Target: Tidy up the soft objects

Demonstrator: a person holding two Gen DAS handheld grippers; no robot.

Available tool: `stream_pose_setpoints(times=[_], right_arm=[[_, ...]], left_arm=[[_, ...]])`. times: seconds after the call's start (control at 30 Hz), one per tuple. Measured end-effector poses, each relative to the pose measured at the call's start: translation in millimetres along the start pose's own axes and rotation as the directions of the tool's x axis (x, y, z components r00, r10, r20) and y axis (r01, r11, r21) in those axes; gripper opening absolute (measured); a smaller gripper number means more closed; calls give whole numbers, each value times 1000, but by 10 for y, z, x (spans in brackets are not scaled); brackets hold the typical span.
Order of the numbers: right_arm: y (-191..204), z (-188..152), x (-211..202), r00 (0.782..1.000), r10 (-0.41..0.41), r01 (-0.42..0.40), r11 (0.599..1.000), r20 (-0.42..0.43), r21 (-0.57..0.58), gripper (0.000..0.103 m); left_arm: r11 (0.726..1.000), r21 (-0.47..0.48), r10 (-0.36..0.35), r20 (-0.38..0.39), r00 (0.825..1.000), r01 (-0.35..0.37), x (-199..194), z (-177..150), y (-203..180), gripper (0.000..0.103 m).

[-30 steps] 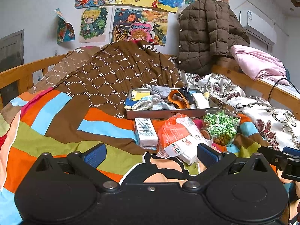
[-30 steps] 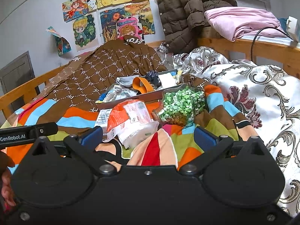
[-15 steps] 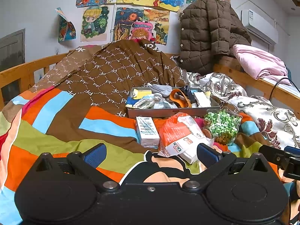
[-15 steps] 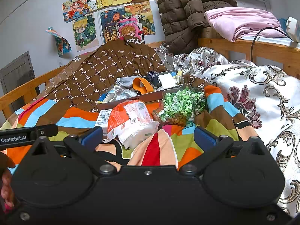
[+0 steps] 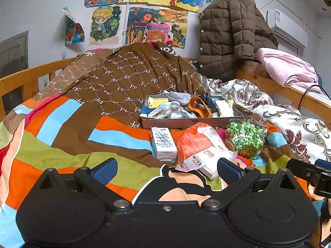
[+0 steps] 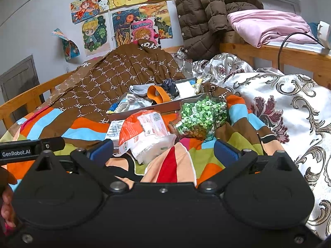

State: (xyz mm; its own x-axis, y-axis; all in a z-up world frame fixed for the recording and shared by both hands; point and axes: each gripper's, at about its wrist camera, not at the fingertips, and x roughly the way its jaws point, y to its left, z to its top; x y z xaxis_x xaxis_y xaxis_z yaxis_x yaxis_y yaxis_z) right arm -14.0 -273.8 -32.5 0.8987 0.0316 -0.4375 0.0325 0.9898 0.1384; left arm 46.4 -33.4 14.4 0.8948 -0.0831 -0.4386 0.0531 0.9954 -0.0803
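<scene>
Two black two-finger grippers, the left gripper point(image 5: 166, 168) and the right gripper point(image 6: 163, 149), hover with fingers spread wide and empty above a striped multicoloured quilt point(image 5: 62, 144). Before them lie one orange-and-white soft tissue pack point(image 5: 198, 150), one small white carton point(image 5: 163, 143) and one clear bag of green pieces point(image 5: 246, 137), just beside a shallow grey cardboard tray point(image 5: 186, 123) heaped with socks.
</scene>
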Motion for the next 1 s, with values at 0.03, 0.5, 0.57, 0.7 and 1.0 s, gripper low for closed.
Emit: stream_pose_setpoints(times=[0.03,0.5,0.57,0.7,1.0], right_arm=[[-2,0,0,1000,0,0,1000,0,0,102],[-12,0,1,1000,0,0,1000,0,-2,102],[-12,0,2,1000,1,-1,1000,0,-1,102],[-13,0,3,1000,0,0,1000,0,-2,102],[-24,3,5,1000,1,-1,1000,-1,-3,102]], left_arm=[[1000,-1,1,0,1000,-1,2,4,-3,102],[1000,-2,0,-3,1000,0,0,-4,10,102],[1000,-3,0,-3,1000,0,-1,2,10,102],[1000,-7,-3,-4,1000,3,0,15,12,102],[999,-39,-26,-15,1000,26,-8,-31,21,102]])
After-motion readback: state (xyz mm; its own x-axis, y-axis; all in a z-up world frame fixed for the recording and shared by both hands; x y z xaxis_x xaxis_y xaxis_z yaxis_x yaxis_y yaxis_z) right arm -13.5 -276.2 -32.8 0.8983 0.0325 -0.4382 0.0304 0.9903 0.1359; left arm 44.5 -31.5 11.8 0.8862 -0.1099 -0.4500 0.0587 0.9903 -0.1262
